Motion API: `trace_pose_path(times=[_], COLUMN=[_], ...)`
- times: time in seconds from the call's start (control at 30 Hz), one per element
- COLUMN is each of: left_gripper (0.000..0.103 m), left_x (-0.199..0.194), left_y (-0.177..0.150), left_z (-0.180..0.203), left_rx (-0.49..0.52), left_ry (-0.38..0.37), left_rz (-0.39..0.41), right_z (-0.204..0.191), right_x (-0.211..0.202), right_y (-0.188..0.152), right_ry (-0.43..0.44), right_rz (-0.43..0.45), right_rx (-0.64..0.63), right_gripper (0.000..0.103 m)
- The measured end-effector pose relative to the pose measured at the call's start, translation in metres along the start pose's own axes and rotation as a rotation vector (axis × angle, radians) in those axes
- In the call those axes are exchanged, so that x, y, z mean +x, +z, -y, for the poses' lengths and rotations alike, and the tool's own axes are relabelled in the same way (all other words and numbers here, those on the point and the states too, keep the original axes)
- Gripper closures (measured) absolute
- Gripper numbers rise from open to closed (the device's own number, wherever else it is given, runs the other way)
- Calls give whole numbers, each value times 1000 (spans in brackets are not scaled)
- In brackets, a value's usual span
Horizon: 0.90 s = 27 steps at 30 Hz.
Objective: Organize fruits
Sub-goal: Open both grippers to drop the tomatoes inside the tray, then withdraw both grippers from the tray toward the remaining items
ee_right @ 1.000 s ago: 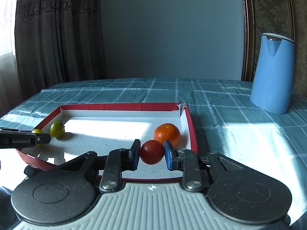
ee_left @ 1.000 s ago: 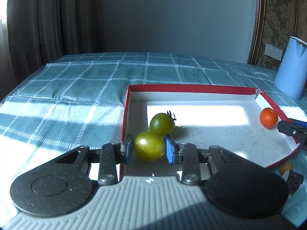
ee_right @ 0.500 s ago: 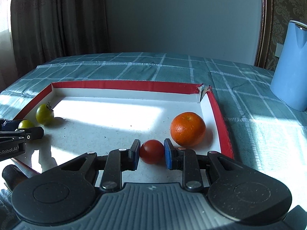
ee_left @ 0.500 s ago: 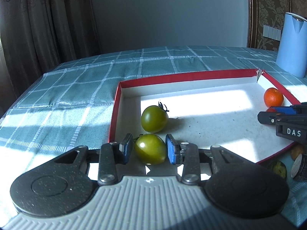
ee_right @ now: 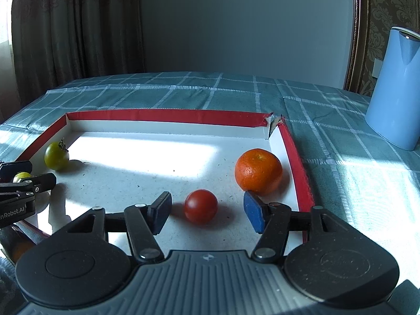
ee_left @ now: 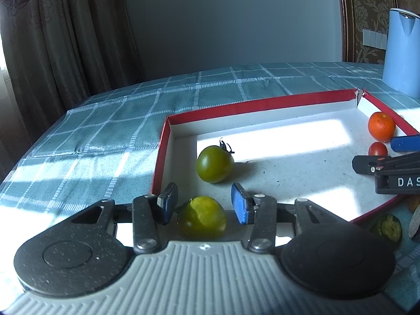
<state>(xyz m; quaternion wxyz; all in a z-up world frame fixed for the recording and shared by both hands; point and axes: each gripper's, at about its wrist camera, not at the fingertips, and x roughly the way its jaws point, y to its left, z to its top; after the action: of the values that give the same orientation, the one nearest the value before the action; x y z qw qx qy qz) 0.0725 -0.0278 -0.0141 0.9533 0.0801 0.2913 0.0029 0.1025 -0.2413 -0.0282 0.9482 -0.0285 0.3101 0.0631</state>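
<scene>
The left gripper [ee_left: 204, 203] stood open, its blue pads clear on either side of a yellow-green tomato [ee_left: 203, 216] that sat between them on the floor of the red-rimmed tray [ee_left: 236, 109], gripped by nothing. Just ahead of those fingers lay a darker green tomato with a stem [ee_left: 215, 164], and far off to the right were the orange [ee_left: 382, 126] and the small red tomato [ee_left: 377, 149]. Only the left wrist view showed a dark green item [ee_left: 387, 228] outside the tray's near edge, to the right of the claw; what it was could not be told. The right wrist view alone showed the right gripper [ee_right: 207, 211] spread wide and empty, with the glossy, round red tomato [ee_right: 200, 206] resting free on the tray between its fingers. The dimpled orange [ee_right: 258, 171] sat just ahead of the right pad, near the tray wall. A blue kettle [ee_right: 396, 89] stood on the checked cloth [ee_right: 183, 92] well to the right.
</scene>
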Motion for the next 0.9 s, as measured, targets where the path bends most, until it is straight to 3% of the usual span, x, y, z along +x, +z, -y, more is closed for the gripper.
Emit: trace_pose_path(times=[0.1,0.13,0.17,0.2,0.47,0.53,0.6,0.73,0.9], left_gripper=[57,51,39,36,35,12,4,0,0], left_x=[0,-1,-1,-1,-8,-14,-28,-50,-64], left_y=[-1,-1,-1,-1,-4,-6,-12,-23,-31], left_z=[0,0,0,-1,-2,-2,3,4,-17], left_rx=[3,6,6,2,-16,-2,31,43,-60], left_ry=[0,-26,-58,-80,-84,-104,-90,-28,-40], left_rz=[4,6,6,3,7,16,68,140,128], right_z=[3,3,3,3,18,19,23,29,35], right_x=[0,0,0,0,-16,-21,-25,-30,-29], right_y=[0,0,0,0,-5,-6,-7,-6,-6], right_ry=[2,3,4,5,47,47,46,51,49], right_rz=[1,1,1,2,64,82,97,108,103], right_rx=[14,16,16,16,85,88,98,131,150], right_gripper=[21,20,20,20,20,20,20,20,20])
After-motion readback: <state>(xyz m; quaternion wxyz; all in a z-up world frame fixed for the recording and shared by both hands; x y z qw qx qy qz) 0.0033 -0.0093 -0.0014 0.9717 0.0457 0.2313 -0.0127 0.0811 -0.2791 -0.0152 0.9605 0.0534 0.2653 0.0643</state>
